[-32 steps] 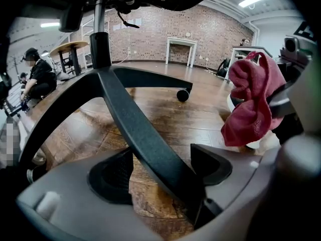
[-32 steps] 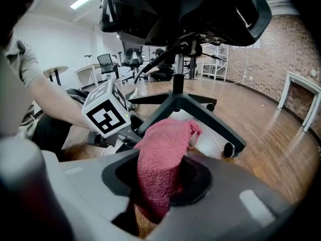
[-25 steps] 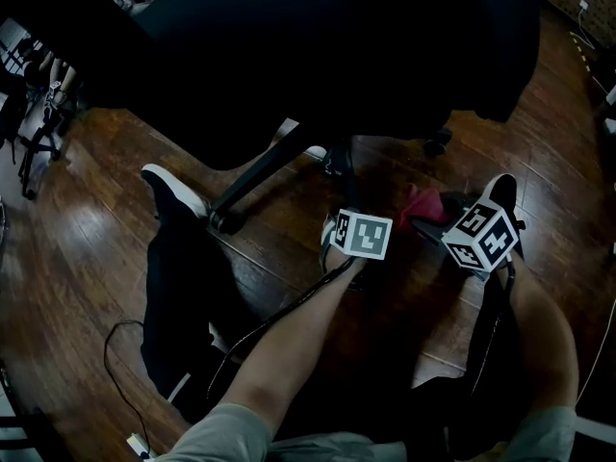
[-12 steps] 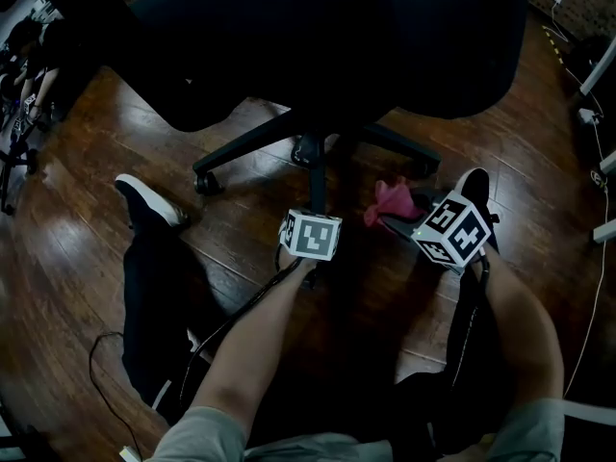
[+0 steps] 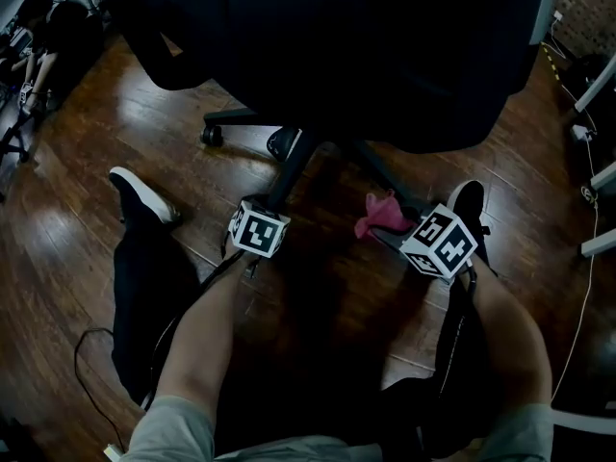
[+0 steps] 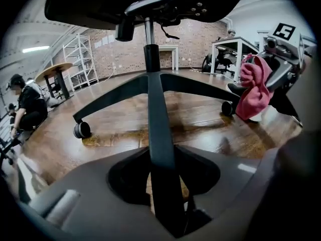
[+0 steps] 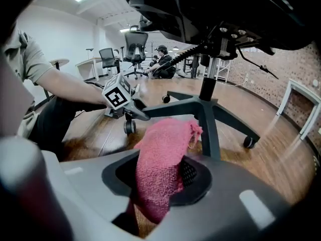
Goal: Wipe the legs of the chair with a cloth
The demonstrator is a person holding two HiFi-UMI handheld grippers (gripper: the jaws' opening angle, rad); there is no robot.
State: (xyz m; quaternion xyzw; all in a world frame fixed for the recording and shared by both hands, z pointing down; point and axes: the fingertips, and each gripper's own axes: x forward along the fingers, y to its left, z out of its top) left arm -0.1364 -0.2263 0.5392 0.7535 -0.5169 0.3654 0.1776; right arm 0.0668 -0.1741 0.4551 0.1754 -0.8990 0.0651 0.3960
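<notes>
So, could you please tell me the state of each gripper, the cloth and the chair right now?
Left gripper: jaws have just been closing, now gripping the black chair leg.
Right gripper: shut on the pink woven cloth.
Pink woven cloth: bunched, drooping from those jaws.
Black office chair: upright on its casters.

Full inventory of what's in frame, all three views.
office chair: 1, black, centre, star base on castors
cloth: 1, pink, clamped by right gripper
floor: dark glossy wood
shelving: 1, white, background left
other chairs: 2, dark, far background
other person: 1, dark clothes, bent low, far off
cable: 1, black, beside the left leg
shoes: 2, black, white soles
left gripper: jaws have just been closing round a chair leg; pad contact unclear
right gripper: shut on cloth
</notes>
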